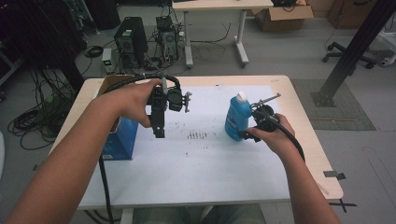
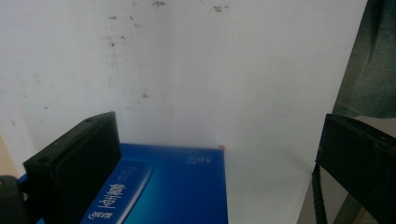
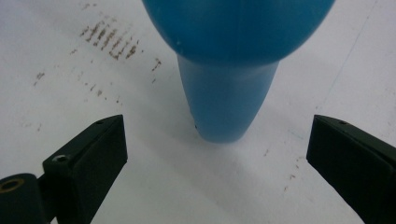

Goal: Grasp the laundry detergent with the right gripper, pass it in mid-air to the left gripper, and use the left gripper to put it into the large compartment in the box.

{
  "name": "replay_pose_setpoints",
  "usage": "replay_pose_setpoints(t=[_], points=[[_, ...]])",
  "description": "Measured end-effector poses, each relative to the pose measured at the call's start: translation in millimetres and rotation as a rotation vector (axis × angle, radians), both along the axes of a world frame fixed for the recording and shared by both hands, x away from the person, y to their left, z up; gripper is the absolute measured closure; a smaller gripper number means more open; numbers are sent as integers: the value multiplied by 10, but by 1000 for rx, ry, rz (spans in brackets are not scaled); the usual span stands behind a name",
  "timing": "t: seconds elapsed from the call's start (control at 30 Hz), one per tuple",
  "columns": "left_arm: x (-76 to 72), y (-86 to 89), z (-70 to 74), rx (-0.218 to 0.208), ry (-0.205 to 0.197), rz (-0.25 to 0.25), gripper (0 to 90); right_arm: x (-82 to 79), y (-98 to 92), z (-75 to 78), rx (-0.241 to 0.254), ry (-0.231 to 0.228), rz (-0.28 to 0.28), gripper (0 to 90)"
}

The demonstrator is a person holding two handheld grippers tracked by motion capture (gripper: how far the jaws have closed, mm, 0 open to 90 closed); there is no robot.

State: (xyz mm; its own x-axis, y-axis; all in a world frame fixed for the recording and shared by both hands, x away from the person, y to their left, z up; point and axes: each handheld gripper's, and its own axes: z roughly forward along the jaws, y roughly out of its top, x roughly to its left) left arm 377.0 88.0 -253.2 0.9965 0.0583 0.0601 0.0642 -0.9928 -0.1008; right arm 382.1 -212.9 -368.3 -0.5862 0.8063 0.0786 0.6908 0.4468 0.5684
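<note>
A blue bottle [image 1: 236, 116] with a white cap stands upright on the white sheet [image 1: 196, 158] at the table's right of centre. My right gripper [image 1: 246, 135] is low beside its base on the right. In the right gripper view that gripper [image 3: 217, 154] is open, and the bottle [image 3: 229, 70] stands just ahead of the gap, untouched. My left gripper [image 1: 159, 132] hangs above the sheet, jaws pointing down, right of a blue box [image 1: 119, 140]. In the left gripper view it [image 2: 215, 158] is wide open and holds nothing, with the blue box [image 2: 177, 186] below it.
An open cardboard box [image 1: 111, 83] sits behind the blue box at the table's left edge. Dark smudges [image 1: 198, 136] mark the sheet's middle. Beyond the table are computer towers [image 1: 131, 39], cables and another desk [image 1: 215, 9]. A black post [image 1: 355, 46] rises at right.
</note>
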Motion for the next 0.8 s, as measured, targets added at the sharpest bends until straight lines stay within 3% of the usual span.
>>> replay_pose_setpoints(t=[0.27, 0.43, 0.8], points=[[-17, -3, 22, 9, -3, -3, 2, 6, 38, -86, 33, -52, -1, 48], [-30, 13, 23, 9, -5, 1, 2, 12, 58, -148, 71, -108, -4, 44], [-46, 22, 28, 11, -9, 0, 2, 8, 45, -180, 128, -182, -29, 43]])
